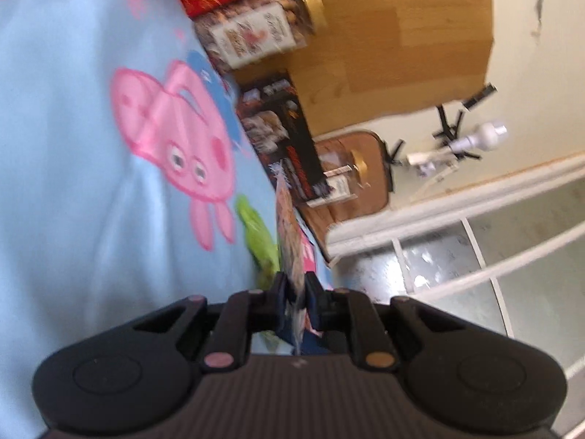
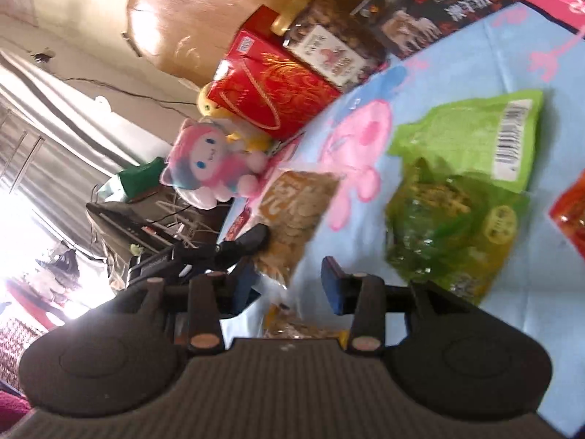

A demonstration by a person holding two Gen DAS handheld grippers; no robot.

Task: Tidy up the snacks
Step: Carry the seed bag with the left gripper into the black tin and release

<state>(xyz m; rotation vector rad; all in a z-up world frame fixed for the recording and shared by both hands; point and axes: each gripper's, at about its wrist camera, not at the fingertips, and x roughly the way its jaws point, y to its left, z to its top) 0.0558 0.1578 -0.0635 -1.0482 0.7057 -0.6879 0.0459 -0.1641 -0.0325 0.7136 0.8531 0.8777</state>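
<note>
My left gripper [image 1: 297,292] is shut on a thin snack packet [image 1: 289,226] seen edge-on, held above the light blue cartoon-pig cloth [image 1: 73,168]. In the right wrist view the same tan cracker packet [image 2: 296,205] hangs over the cloth [image 2: 541,292], with the left gripper's black finger [image 2: 252,237] on its left edge. My right gripper [image 2: 289,285] is open, its blue pads either side of the packet's lower end. Two green snack bags [image 2: 471,139] [image 2: 453,226] lie on the cloth to the right.
A red gift box [image 2: 278,91], a nut jar with a gold lid [image 2: 329,47] and a black snack box [image 2: 449,3] line the cloth's far edge. A pink plush toy [image 2: 208,164] sits at the cloth's left edge. An orange bag [image 2: 570,212] lies at far right.
</note>
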